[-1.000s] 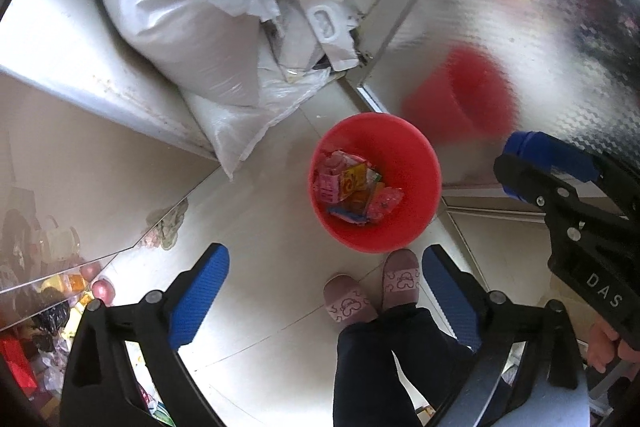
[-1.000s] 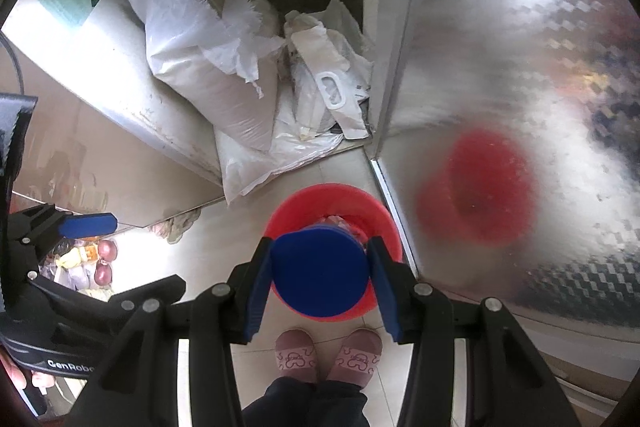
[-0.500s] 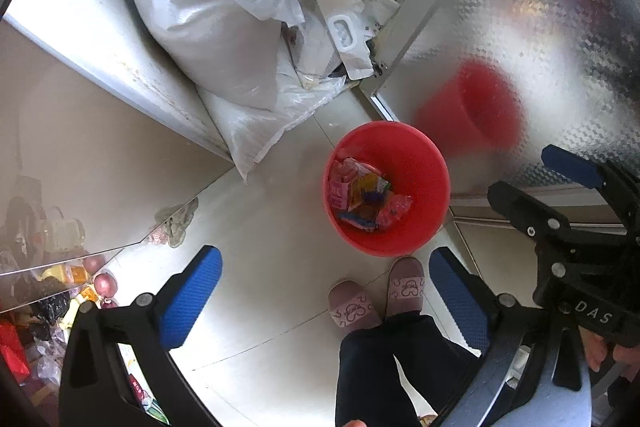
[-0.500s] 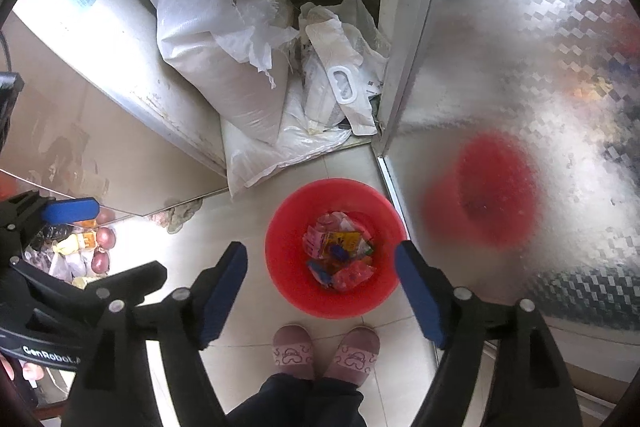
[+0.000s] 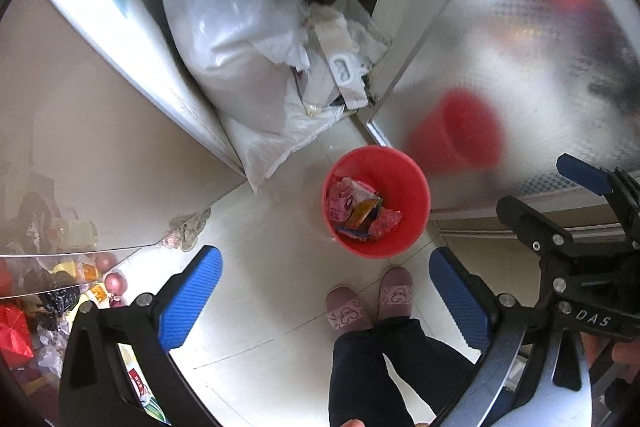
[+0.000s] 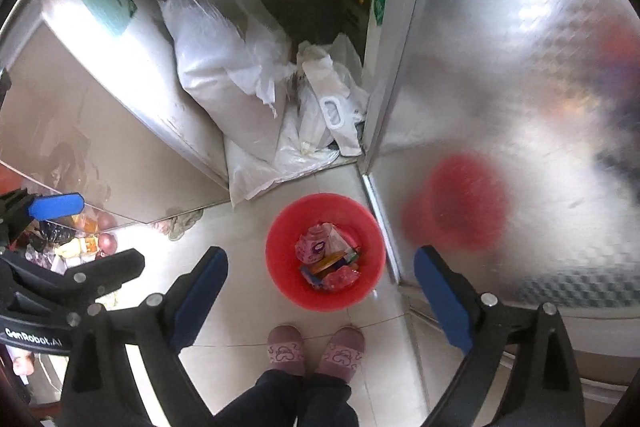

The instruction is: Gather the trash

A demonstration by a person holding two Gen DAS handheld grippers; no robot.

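A red bucket (image 5: 416,187) stands on the pale tiled floor, holding colourful wrappers (image 5: 356,213). My left gripper (image 5: 324,291) hangs high above the floor just left of the bucket, open and empty. The right gripper's blue pad (image 5: 582,173) shows at the right edge. In the right wrist view the red bucket (image 6: 280,227) and its wrappers (image 6: 328,259) lie straight below my right gripper (image 6: 320,295), whose jaws are opening with nothing between them. The left gripper's blue pad (image 6: 56,205) sits at the left edge.
A person's feet in pink slippers (image 5: 368,301) stand right beside the bucket. White sacks and bags (image 5: 240,75) are piled in the corner behind it. A patterned metal door (image 5: 520,47) reflects the bucket on the right. Clutter (image 5: 52,291) lies at the lower left.
The right gripper let go of a round blue thing and its jaws spread wide. Both grippers rose, so the bucket looks smaller and farther below.
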